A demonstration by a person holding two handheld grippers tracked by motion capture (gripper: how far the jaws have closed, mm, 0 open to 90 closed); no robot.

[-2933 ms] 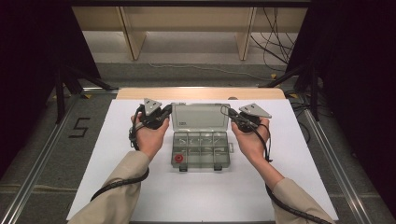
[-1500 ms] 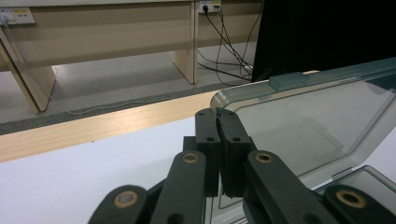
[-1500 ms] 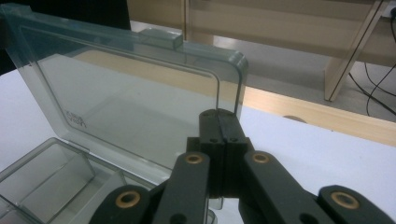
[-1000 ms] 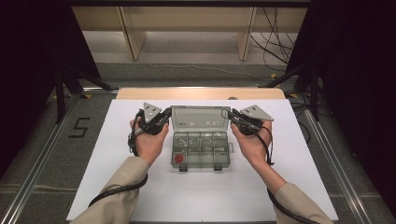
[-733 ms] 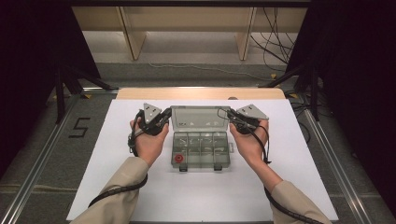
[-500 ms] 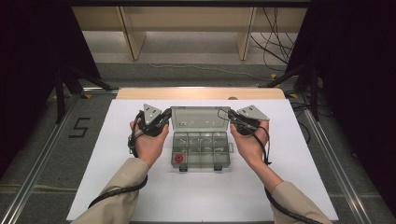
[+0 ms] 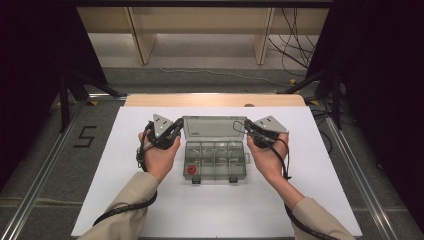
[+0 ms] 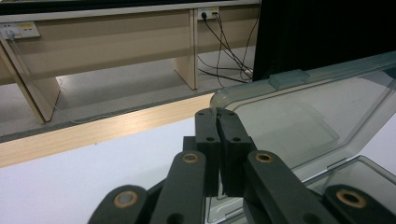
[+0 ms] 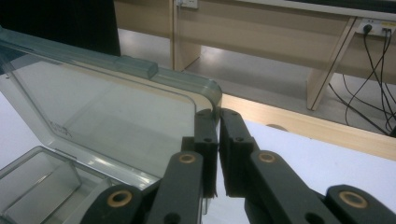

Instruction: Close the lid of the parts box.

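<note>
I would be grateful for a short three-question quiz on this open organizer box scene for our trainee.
1. True or false: the lid of the clear organizer box stands open.
2. What does each gripper clamp? A) a latch B) a side edge of the lid C) nothing
3. What colour is the round item in the box's front left compartment?

Key
1. True.
2. B: the left gripper and right gripper pinch opposite lid edges.
3. Red.

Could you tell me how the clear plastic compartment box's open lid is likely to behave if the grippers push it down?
The clear plastic lid looks thin and light, so it would probably swing easily on its hinge. Both the left gripper and right gripper pinch its corners; smooth plastic may slip.
</note>
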